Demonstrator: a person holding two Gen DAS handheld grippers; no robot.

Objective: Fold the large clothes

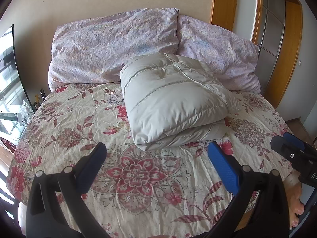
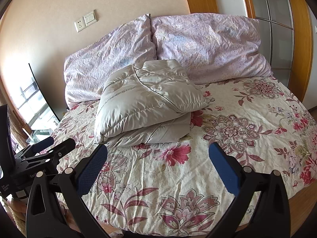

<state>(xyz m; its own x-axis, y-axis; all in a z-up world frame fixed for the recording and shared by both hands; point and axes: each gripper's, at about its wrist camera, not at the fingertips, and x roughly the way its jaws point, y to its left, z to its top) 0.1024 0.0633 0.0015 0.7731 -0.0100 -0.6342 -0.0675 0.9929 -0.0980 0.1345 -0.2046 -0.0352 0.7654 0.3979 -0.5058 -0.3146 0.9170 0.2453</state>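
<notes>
A light grey puffy quilted jacket [image 1: 170,101] lies folded into a thick bundle on the floral bedspread [image 1: 99,130], in front of the pillows. It also shows in the right wrist view [image 2: 146,103]. My left gripper [image 1: 157,150] is open and empty, hovering above the bedspread just short of the bundle's near edge. My right gripper [image 2: 158,152] is open and empty too, also just short of the bundle. The right gripper shows at the right edge of the left wrist view [image 1: 291,150]; the left gripper shows at the left edge of the right wrist view [image 2: 49,150].
Two lilac pillows [image 1: 111,45] [image 1: 220,53] lean on the wall behind the jacket. A TV screen [image 1: 10,91] stands left of the bed. A wooden door frame [image 1: 223,2] and glass-panelled sliding doors [image 1: 275,37] are at the right. The bedspread [image 2: 218,178] spreads below both grippers.
</notes>
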